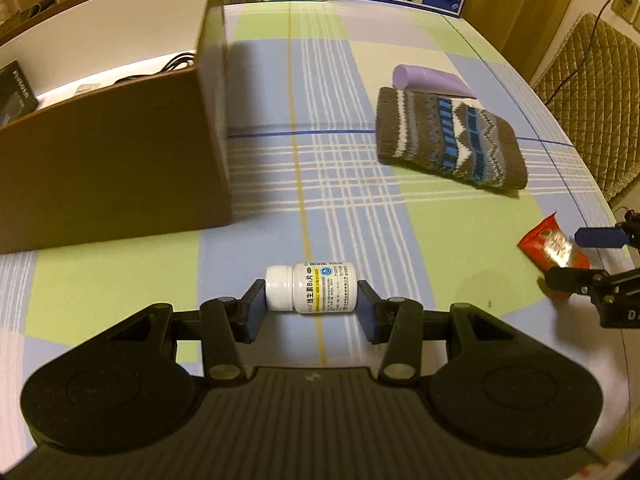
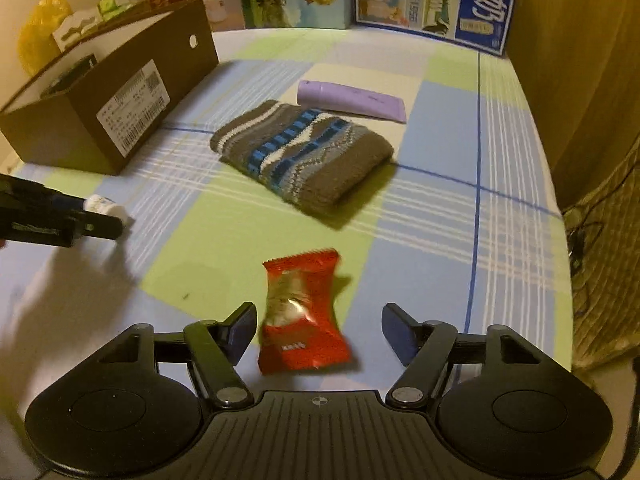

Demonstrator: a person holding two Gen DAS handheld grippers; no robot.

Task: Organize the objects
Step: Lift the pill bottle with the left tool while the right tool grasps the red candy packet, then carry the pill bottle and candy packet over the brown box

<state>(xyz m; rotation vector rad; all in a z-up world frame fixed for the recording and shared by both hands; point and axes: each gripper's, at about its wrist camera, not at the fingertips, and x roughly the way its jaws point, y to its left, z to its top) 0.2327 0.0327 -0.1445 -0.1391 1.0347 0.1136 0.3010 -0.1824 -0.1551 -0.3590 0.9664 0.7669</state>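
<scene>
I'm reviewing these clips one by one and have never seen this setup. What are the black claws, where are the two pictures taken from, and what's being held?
Each claw is a hand-held gripper with a camera looking along its fingers. The left gripper is shut on a white pill bottle. The right gripper is open; a red snack packet sits between its fingers, not pinched. On the checked tablecloth lie a knitted sock and a purple tube, beside a brown cardboard box.
</scene>
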